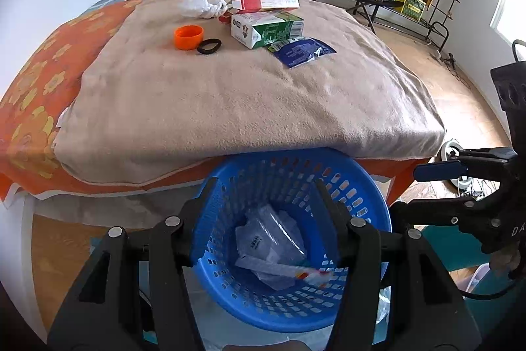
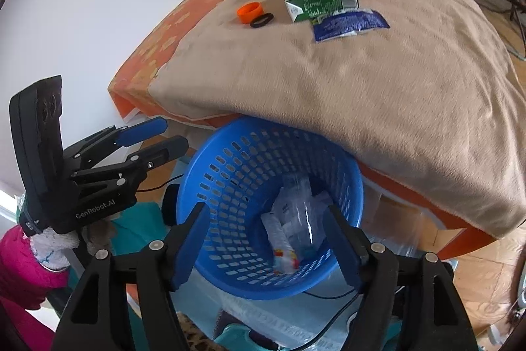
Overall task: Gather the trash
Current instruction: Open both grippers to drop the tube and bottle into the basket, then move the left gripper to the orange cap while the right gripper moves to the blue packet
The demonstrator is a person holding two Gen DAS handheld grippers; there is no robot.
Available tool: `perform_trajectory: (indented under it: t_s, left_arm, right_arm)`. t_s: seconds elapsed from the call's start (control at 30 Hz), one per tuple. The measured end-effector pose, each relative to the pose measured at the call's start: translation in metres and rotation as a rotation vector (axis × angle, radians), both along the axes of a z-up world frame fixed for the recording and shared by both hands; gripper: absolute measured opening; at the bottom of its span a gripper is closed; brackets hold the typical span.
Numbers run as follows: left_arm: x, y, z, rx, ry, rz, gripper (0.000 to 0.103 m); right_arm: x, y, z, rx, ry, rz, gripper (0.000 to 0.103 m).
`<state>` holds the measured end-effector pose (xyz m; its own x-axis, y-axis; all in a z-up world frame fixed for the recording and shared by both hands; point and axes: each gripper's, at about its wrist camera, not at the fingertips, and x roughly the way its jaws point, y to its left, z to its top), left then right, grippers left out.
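Left wrist view looks down past the left gripper (image 1: 263, 219), its jaws apart with nothing between them, into a round blue perforated plastic basket (image 1: 361, 196) on the floor, tucked under the near edge of the bed. Crumpled clear plastic wrappers and a white sachet (image 1: 273, 255) already lie in its bottom. On the beige fleece blanket (image 1: 230, 107) covering the bed, near its far edge, the remaining trash sits from left to right: an orange plastic bottle cap (image 1: 188, 37), a black elastic hair ring (image 1: 209, 46) just beside it, a crumpled white tissue (image 1: 202, 5) behind them, a long red-and-white cardboard box (image 1: 266, 3), a green-and-white drink carton (image 1: 266, 29) lying on its side, and a flat dark blue foil packet (image 1: 304, 51) touching the carton. At the right the right gripper (image 2: 266, 239) hangs over the same basket, its jaws likewise wide apart and empty. Judging from this, the pieces on the blanket are yet to be collected. The soft blanket gives under pressure, so the thin packet or hair ring could slip out of a shallow pinch, or blanket fibres could get caught instead; and since the blanket overhangs the basket's rim, a release made too far back could leave trash on the bed.
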<state>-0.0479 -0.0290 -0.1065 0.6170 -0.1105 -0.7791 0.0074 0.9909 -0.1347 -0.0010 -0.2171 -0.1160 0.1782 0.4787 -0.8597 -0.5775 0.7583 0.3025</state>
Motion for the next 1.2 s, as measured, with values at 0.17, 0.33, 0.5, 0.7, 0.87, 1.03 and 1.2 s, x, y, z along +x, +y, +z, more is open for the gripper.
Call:
perform_trajectory:
  t_s: [0.17,0.33,0.5,0.7,0.87,1.03,1.2]
  left_arm:
    - [0.0,0.001,0.0,0.002,0.0,0.001,0.056]
    - [0.005,0.009,0.005,-0.003,0.004,0.012,0.056]
    - [0.017,0.028,0.02,-0.012,-0.006,0.049,0.056]
    - [0.036,0.044,0.041,0.006,-0.011,0.048,0.056]
    - [0.054,0.055,0.062,0.041,-0.029,0.036,0.056]
    - [0.073,0.068,0.07,0.027,-0.031,0.054,0.056]
    - [0.097,0.083,0.065,-0.011,-0.009,0.09,0.056]
  right_arm:
    - [-0.003,0.002,0.007,-0.011,-0.046,0.005,0.082]
    - [-0.001,0.003,0.014,-0.031,-0.1,-0.01,0.086]
    - [0.003,0.0,0.027,-0.027,-0.153,-0.035,0.09]
    - [0.015,-0.004,0.045,-0.03,-0.208,-0.066,0.097]
    - [0.03,-0.01,0.069,0.0,-0.271,-0.117,0.102]
    - [0.046,-0.007,0.089,-0.002,-0.34,-0.119,0.102]
    - [0.069,-0.006,0.098,-0.002,-0.427,-0.16,0.102]
